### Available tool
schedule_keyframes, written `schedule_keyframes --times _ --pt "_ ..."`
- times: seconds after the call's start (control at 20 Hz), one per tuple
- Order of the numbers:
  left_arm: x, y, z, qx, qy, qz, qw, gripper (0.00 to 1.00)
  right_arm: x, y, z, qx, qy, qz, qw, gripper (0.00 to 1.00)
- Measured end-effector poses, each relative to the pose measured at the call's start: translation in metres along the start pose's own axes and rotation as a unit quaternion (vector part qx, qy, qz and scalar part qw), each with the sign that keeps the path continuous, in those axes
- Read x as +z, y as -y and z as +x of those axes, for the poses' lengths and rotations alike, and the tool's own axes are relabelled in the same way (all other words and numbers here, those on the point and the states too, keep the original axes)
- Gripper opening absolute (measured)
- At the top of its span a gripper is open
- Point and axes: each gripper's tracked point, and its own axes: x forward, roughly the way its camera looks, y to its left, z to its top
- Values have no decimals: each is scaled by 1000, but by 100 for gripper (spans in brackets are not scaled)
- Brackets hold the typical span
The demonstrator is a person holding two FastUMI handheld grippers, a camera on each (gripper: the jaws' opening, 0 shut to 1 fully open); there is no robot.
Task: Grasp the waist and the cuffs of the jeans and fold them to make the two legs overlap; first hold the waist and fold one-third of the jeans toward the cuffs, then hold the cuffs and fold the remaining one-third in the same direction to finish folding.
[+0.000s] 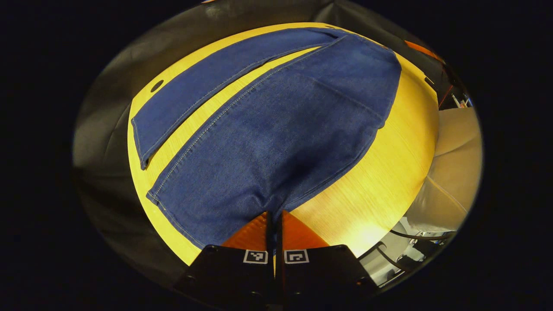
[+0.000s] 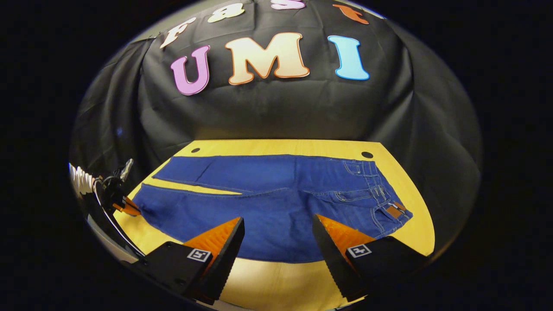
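Blue jeans (image 2: 276,194) lie flat on the yellow table (image 2: 414,233), waist with a brown patch (image 2: 394,211) to the right, the two legs splayed apart toward the left. My right gripper (image 2: 276,218) hovers open over the table's front edge, its orange fingers (image 2: 216,237) wide apart and nothing between them. In the left gripper view the jeans (image 1: 276,129) stretch away from me, the near leg wide, the far leg (image 1: 207,90) narrow. My left gripper (image 1: 274,212) is shut on the near leg's edge by its cuff. It also appears far left, the left gripper (image 2: 125,206).
Round cable holes sit in the tabletop's far corners (image 2: 367,154) (image 2: 195,150). Black cloth hangs behind the table. A pale cushion (image 1: 458,164) and dark cables (image 1: 402,255) lie beyond the table's right edge in the left gripper view.
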Motion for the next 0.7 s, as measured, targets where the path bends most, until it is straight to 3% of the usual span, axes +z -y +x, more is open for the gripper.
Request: schedule_keyframes --times 0.1,0.15,0.2,0.3,0.35,0.45,0.5,0.55,0.7 --pt "-1 -1 1 3 1 -17 1000 0 -13 12 5 8 -26 -26 999 98" --pt "-1 -1 0 4 1 -22 1000 0 -19 17 7 15 -37 -40 998 94" --pt "0 -1 0 4 1 -24 1000 0 -24 24 10 21 -49 -55 997 98" --pt "0 -1 1 8 2 -24 1000 0 -39 43 19 24 -78 -84 993 98" --pt "1 -1 1 12 1 -27 1000 0 -47 52 22 25 -93 -95 991 94" --pt "0 -1 2 21 0 -31 999 0 -64 68 28 32 -120 -114 986 99" --pt "0 -2 2 26 0 -34 999 0 -74 76 31 35 -137 -129 982 94" --pt "-1 -3 2 29 -2 -37 999 0 -82 83 33 39 -154 -149 976 99" --pt "1 -2 3 32 -4 -42 999 0 -107 104 35 62 -201 -204 956 98"
